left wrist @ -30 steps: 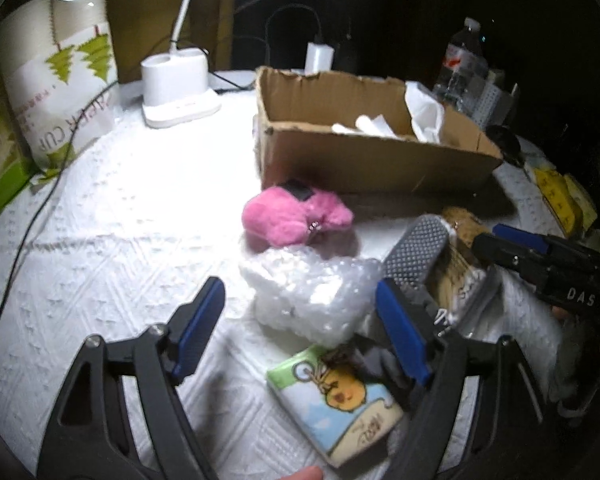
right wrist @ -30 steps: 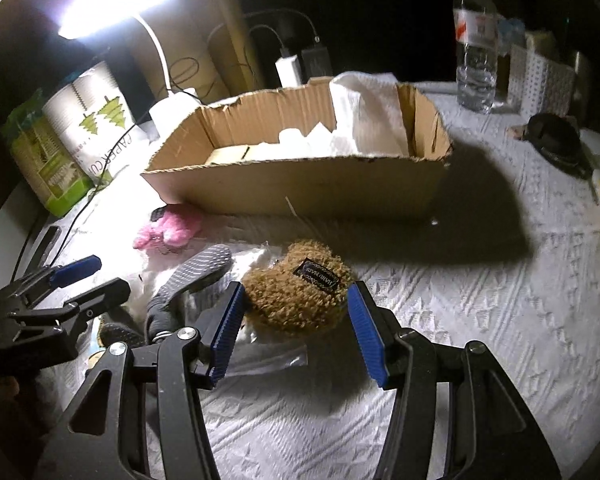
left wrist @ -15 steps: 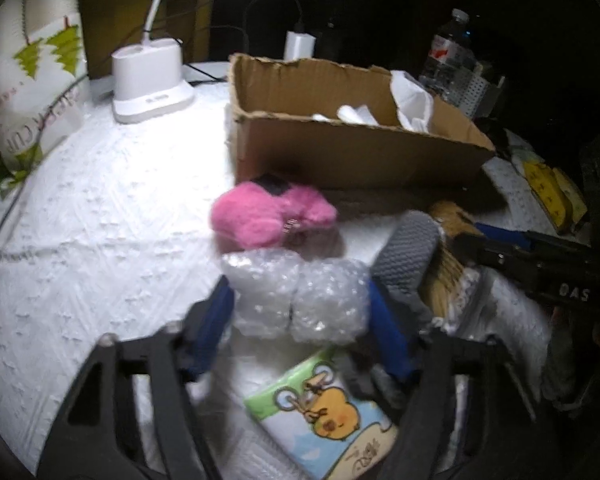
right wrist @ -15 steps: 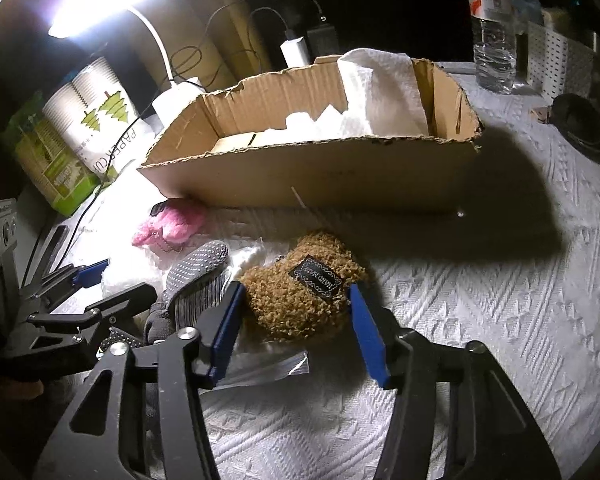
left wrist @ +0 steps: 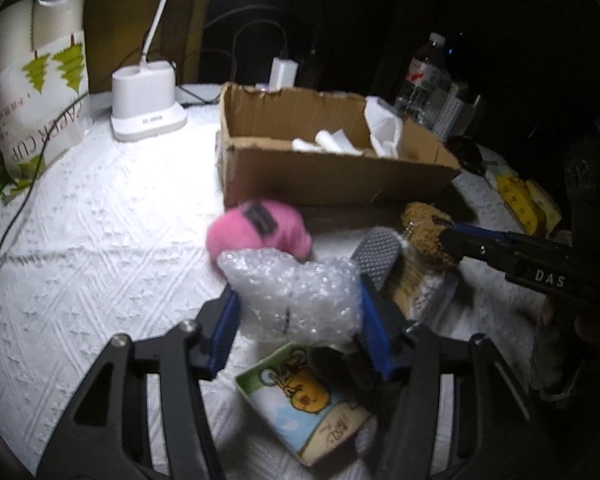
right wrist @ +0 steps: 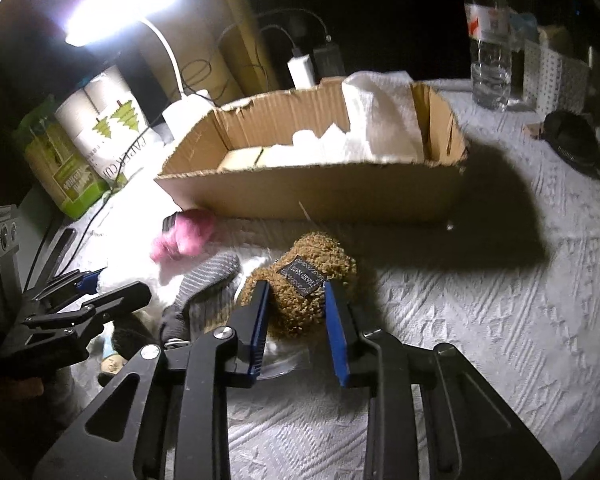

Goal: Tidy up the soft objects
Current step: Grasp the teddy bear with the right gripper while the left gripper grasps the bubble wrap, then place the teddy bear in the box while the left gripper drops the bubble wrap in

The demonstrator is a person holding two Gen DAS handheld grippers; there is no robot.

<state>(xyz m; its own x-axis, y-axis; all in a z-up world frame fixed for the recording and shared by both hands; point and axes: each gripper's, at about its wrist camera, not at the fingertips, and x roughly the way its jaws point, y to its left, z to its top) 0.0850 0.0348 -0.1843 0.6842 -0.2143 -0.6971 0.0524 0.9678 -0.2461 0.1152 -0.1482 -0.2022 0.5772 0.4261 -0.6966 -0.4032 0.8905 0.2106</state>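
Note:
My left gripper (left wrist: pixel 298 326) is shut on a wad of clear bubble wrap (left wrist: pixel 296 292), which is squeezed between its blue pads. My right gripper (right wrist: pixel 296 316) is shut on a brown fuzzy plush (right wrist: pixel 304 280) with a black label; the plush also shows in the left wrist view (left wrist: pixel 428 236). A pink fuzzy plush (left wrist: pixel 258 230) lies behind the bubble wrap, in front of the open cardboard box (left wrist: pixel 332 172). A grey sock (right wrist: pixel 208 280) lies between the two grippers. A tissue pack with a cartoon print (left wrist: pixel 300 400) lies under my left gripper.
The box (right wrist: pixel 320 192) holds white paper and cloth. A white lamp base (left wrist: pixel 146 108), a paper cup pack (left wrist: pixel 32 92) and cables stand at the back left. A water bottle (right wrist: pixel 488 40) and a black object (right wrist: pixel 572 144) stand at the right. A white textured cloth (right wrist: pixel 480 340) covers the table.
My left gripper moved forward and closed on the bubble wrap. My right gripper moved in and closed on the brown plush. The pink plush has shifted a little.

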